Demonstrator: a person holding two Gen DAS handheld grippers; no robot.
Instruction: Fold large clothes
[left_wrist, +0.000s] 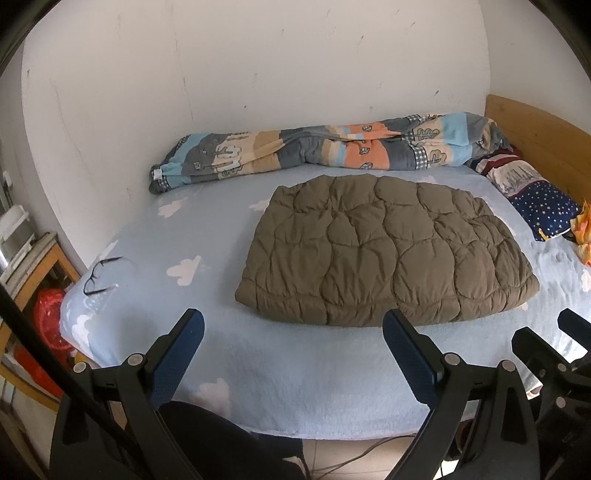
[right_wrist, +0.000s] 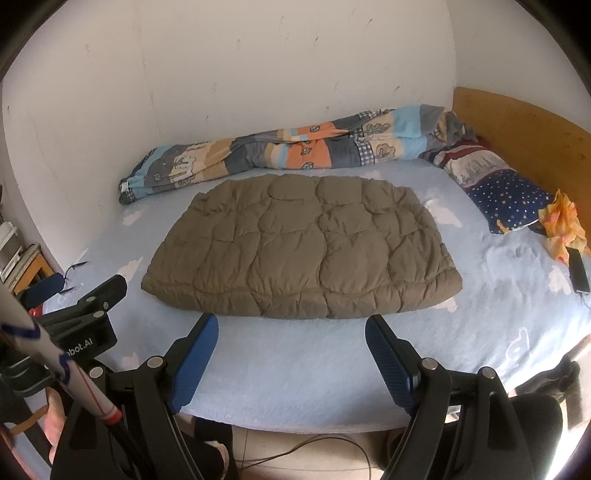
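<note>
A brown quilted padded garment (left_wrist: 384, 251) lies folded into a thick rectangle in the middle of the bed; it also shows in the right wrist view (right_wrist: 299, 251). My left gripper (left_wrist: 293, 323) is open and empty, held above the bed's near edge, just short of the garment's front hem. My right gripper (right_wrist: 291, 326) is open and empty too, close to the same front hem. The right gripper's fingers (left_wrist: 535, 343) show at the right edge of the left wrist view, and the left gripper (right_wrist: 74, 291) shows at the left of the right wrist view.
The bed has a light blue cloud-print sheet (left_wrist: 258, 354). A rolled patterned quilt (left_wrist: 314, 151) lies along the wall. A star-print pillow (right_wrist: 506, 195), orange cloth (right_wrist: 561, 225) and phone (right_wrist: 578, 273) lie at the right. Glasses (left_wrist: 101, 275) lie at the left. A wooden headboard (right_wrist: 517, 125) stands at the right.
</note>
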